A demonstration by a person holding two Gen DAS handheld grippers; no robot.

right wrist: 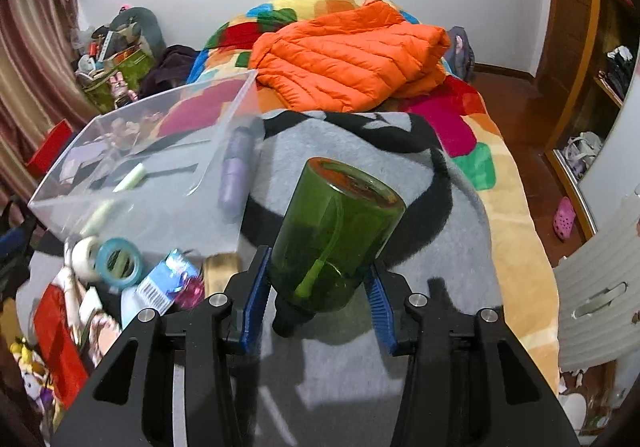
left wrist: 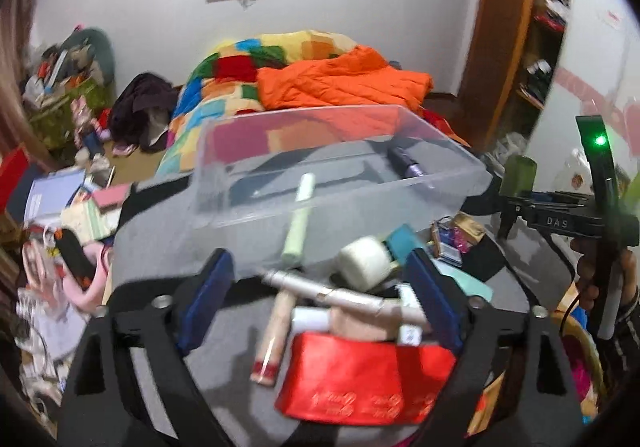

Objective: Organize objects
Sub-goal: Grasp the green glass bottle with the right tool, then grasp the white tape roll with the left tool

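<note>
My left gripper [left wrist: 316, 265] stands open over a pile on the grey blanket: a silver pen-like tube [left wrist: 340, 293] lies between its blue pads, with a cream tube [left wrist: 276, 335] and a red pouch [left wrist: 360, 383] beside it. Just beyond are a white tape roll [left wrist: 366, 261] and a blue tape roll [left wrist: 402, 243]. A clear plastic box [left wrist: 224, 167] behind them holds a pale green tube [left wrist: 298, 223] and a purple bottle [left wrist: 408, 165]. My right gripper [right wrist: 320, 259] is shut on a green transparent bottle [right wrist: 340, 215], lifted and tilted to the right of the box [right wrist: 140, 103].
An orange padded jacket [right wrist: 348, 59] lies on a colourful quilt [right wrist: 472, 135] behind the grey blanket [right wrist: 360, 367]. Snack packets [right wrist: 168, 283] sit near the tape rolls. Cluttered bags and books crowd the floor at left [left wrist: 68, 95]; a wooden wardrobe [left wrist: 504, 27] stands at right.
</note>
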